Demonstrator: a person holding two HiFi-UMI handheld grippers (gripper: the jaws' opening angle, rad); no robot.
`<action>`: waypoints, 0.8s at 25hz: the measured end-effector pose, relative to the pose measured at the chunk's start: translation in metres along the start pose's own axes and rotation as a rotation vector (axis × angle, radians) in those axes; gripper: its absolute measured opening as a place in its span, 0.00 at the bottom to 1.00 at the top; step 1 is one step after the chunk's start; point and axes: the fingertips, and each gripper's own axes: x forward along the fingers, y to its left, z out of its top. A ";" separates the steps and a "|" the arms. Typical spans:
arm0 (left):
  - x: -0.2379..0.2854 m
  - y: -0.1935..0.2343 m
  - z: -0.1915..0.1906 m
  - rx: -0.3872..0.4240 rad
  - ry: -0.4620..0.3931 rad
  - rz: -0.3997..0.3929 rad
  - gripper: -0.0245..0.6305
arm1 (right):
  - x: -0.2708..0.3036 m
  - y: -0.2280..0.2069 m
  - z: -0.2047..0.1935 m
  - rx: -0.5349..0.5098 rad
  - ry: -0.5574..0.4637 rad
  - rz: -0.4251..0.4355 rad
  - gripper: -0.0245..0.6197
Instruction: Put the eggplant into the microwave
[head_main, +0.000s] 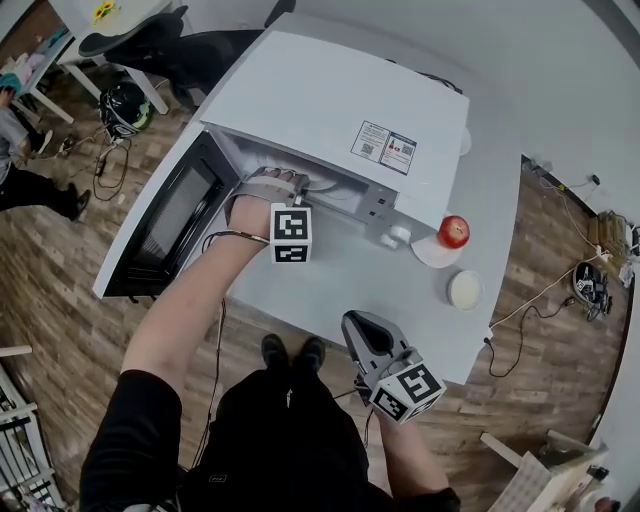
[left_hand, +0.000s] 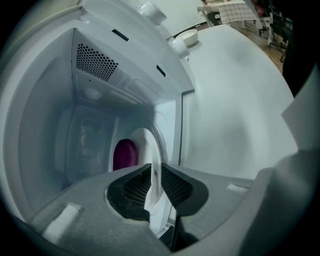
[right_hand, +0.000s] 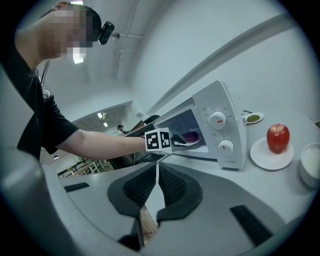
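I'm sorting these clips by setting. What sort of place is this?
Probably a lab or workshop room staged as a kitchen corner, not a home: a microwave and an apple on a saucer sit on a plain white table, while loose cables trail over the wood floor.

No word or number can be read anywhere. A rectangular sticker (head_main: 385, 147) lies on top of the microwave (head_main: 340, 100), with a square code at its left and red and blue panels at its right; its print is too small to make out. A line of tiny print under the lower knob (right_hand: 226, 146) is just as illegible. The cube (head_main: 291, 234) on the left tool (left_hand: 156, 172) and the cube (head_main: 408, 390) on the right tool (right_hand: 157, 172) carry black-and-white square patterns, not letters.
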 end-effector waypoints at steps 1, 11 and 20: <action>0.000 0.001 0.000 -0.004 0.002 -0.006 0.12 | 0.000 -0.001 0.000 0.002 -0.002 -0.001 0.07; -0.005 -0.004 -0.011 -0.020 0.016 -0.040 0.28 | 0.001 -0.006 0.002 0.007 -0.007 0.002 0.07; -0.018 -0.004 -0.009 -0.006 -0.014 0.037 0.27 | 0.005 0.001 0.004 0.005 0.007 0.025 0.07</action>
